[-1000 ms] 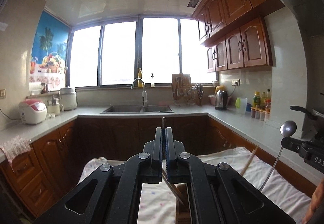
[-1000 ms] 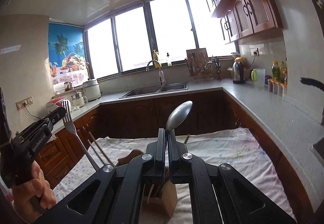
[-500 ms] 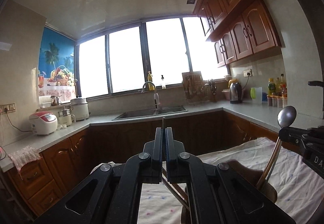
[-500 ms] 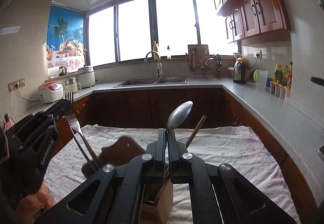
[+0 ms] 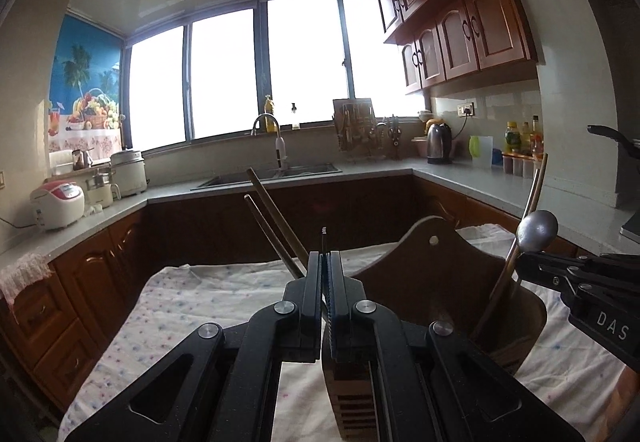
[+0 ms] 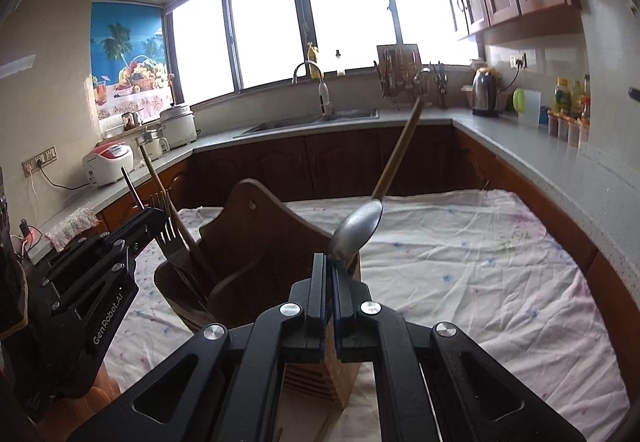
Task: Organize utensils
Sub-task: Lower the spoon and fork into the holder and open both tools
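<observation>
A dark wooden utensil holder (image 6: 256, 254) stands on a flowered cloth (image 6: 460, 242); it also shows in the left wrist view (image 5: 436, 274). My left gripper (image 5: 325, 258) is shut on a metal fork (image 6: 166, 230), tines up, its handle down in the holder's left compartment beside two chopsticks (image 5: 276, 226). My right gripper (image 6: 330, 270) is shut on a metal spoon (image 6: 356, 230), bowl up, over the holder's right side; the spoon also shows in the left wrist view (image 5: 536, 230). A wooden stick (image 6: 400, 150) leans out behind the spoon.
A slotted light wood block (image 6: 320, 374) fronts the holder. A grey counter (image 6: 560, 162) runs along the right and back with sink (image 6: 316, 118), kettle (image 6: 486, 90) and bottles. A rice cooker (image 6: 108, 162) stands at the left.
Both grippers have come down and closer to the holder. The fork's and spoon's handles have gone lower into the holder, which now looms larger in both views.
</observation>
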{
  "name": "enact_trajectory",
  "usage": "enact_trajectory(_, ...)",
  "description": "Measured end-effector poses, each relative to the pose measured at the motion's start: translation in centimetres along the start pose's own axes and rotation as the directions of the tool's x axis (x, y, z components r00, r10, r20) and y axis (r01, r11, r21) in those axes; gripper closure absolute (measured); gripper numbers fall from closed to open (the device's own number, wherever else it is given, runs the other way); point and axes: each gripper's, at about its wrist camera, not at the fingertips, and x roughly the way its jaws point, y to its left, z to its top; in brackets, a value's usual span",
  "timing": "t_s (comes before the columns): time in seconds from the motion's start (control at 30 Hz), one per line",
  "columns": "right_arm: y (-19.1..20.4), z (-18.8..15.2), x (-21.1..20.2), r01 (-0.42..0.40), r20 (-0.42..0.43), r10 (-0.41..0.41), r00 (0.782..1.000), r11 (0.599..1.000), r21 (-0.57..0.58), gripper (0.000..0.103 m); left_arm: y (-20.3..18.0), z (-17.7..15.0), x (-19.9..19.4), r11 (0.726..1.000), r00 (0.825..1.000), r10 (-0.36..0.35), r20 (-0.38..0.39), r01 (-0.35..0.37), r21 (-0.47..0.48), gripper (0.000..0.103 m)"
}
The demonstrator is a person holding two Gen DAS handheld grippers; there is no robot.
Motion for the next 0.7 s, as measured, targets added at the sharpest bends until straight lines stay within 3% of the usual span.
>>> enact_trajectory(0.23,-0.5,0.4,0.0,-0.020,-0.023,0.021,1.000,1.000,0.024,0.101,2.5,2.8,-0.4,0.999,0.999,-0.034,-0.028,0.034,-0.003,0.102)
enact_trajectory(0.5,-1.0,0.7,-0.1,-0.041,-0.033,0.043,0.999,0.997,0.066,0.095,3.8,3.5,0.6,0.999,0.997,-0.046,-0.067,0.046,-0.001,0.102)
enact_trajectory(0.6,-1.5,0.8,-0.5,-0.050,-0.034,0.054,0.998,0.994,0.100,0.092,4.1,4.2,0.3,0.999,0.997,-0.039,-0.066,0.039,-0.001,0.091)
enact_trajectory(0.63,-1.7,0.8,-0.8,-0.048,-0.030,0.052,0.998,0.993,0.110,0.089,3.8,4.0,0.1,0.999,0.998,-0.036,-0.059,0.036,0.001,0.081)
enact_trajectory(0.67,-1.9,0.8,-1.0,-0.049,-0.027,0.053,0.998,0.992,0.119,0.081,3.9,4.2,-0.3,1.000,0.998,-0.031,-0.049,0.031,0.001,0.071)
enact_trajectory(0.7,-2.1,0.7,-1.3,-0.050,-0.026,0.054,0.998,0.990,0.130,0.071,4.0,4.4,-0.7,1.000,0.999,-0.030,-0.042,0.030,-0.002,0.068)
